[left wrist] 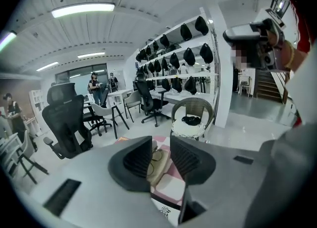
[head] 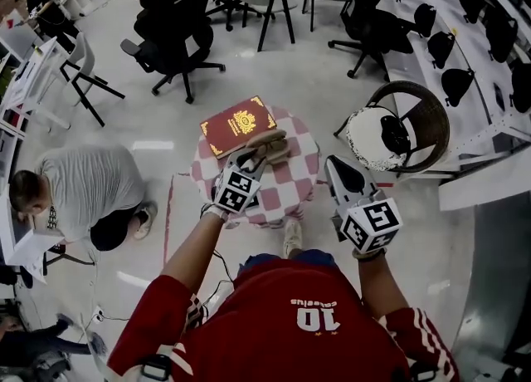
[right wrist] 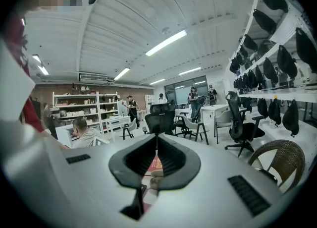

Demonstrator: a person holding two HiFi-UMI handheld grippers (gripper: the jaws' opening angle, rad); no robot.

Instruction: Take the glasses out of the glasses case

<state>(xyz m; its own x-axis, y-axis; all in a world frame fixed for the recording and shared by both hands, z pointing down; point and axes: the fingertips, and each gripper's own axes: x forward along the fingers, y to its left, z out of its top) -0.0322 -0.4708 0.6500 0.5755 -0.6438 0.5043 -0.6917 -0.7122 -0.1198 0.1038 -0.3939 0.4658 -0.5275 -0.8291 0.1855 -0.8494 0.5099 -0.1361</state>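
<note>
Task is being judged as barely begun. The tan glasses case (head: 267, 146) is lying on the checked surface (head: 292, 192) beside a red book (head: 238, 125). A dark outline on it may be the glasses (left wrist: 155, 156).

The left gripper (left wrist: 161, 146) is being held at the case, jaws apart; contact is unclear. The right gripper (right wrist: 157, 145) is being held closed and empty, off to the side.

Only "10" on the red jersey (head: 315, 318) is being read. The book's gold print is illegible.

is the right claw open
No, the right claw has its jaws pressed together at the tips, with nothing held between them.
</note>
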